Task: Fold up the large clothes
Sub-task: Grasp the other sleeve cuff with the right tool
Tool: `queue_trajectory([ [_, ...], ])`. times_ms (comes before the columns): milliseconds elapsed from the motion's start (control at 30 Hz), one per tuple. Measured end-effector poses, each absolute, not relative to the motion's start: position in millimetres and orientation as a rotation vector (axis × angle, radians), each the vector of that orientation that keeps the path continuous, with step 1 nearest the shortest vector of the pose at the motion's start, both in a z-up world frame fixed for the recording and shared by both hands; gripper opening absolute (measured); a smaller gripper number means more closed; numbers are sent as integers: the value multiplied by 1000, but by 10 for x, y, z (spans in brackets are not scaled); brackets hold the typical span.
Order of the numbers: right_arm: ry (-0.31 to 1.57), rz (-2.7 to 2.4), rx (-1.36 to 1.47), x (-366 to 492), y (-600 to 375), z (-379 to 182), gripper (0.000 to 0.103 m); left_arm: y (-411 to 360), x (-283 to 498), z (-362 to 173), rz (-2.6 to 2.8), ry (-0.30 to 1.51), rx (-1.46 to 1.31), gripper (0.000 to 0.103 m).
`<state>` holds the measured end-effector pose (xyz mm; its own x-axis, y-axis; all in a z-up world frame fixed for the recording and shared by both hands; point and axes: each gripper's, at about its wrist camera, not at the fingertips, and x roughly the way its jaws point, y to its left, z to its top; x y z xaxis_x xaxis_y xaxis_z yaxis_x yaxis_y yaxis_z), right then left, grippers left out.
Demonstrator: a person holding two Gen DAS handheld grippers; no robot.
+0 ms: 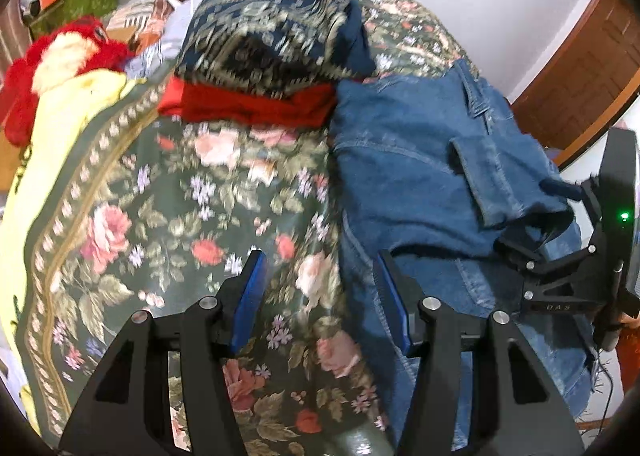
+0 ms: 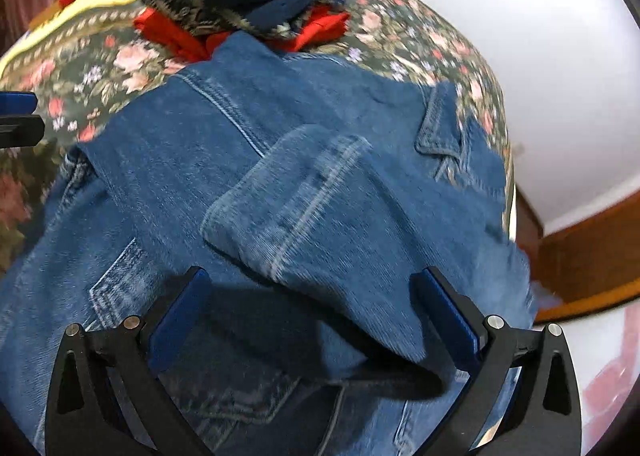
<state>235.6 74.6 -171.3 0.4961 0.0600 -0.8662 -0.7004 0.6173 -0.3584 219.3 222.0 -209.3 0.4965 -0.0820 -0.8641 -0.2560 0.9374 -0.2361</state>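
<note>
A blue denim jacket point(image 1: 424, 176) lies back-up on the floral bedspread point(image 1: 180, 208), with one sleeve point(image 2: 320, 208) folded across its back. My left gripper point(image 1: 320, 288) is open and empty, hovering over the bedspread at the jacket's left edge. My right gripper point(image 2: 316, 316) is open and empty, just above the folded sleeve's cuff and the jacket's lower back. The right gripper point(image 1: 576, 224) also shows in the left wrist view at the jacket's right edge. One left fingertip point(image 2: 16, 104) shows at the left edge of the right wrist view.
A pile of folded clothes, a navy patterned piece point(image 1: 272, 28) over a red one point(image 1: 256, 104), sits beyond the jacket. A red and white plush toy point(image 1: 60, 56) and yellow fabric point(image 1: 72, 104) lie at far left. A white wall point(image 2: 520, 36) and wooden trim point(image 2: 592, 248) are to the right.
</note>
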Motion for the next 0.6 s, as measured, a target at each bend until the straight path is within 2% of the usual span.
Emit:
queue_trajectory([
  [100, 897, 526, -850, 2329, 831, -1768, 100, 2236, 2178, -2228, 118, 1076, -370, 54],
  [167, 884, 532, -877, 2318, 881, -1802, 87, 2243, 2171, -2304, 117, 1089, -383, 54],
  [300, 866, 559, -894, 2261, 970, -1832, 70, 2214, 2177, -2394, 106, 1107, -396, 54],
  [367, 869, 594, -891, 2233, 1005, -1838, 50, 2195, 2179, -2437, 101, 1117, -396, 54],
  [433, 853, 613, -899, 2178, 1025, -1834, 44, 2160, 2176, -2458, 93, 1125, -399, 54],
  [500, 829, 627, -899, 2127, 1024, -1806, 34, 2126, 2175, -2463, 91, 1129, -398, 54],
  [600, 801, 624, -879, 2120, 969, -1690, 13, 2094, 2189, -2461, 93, 1131, -390, 54],
])
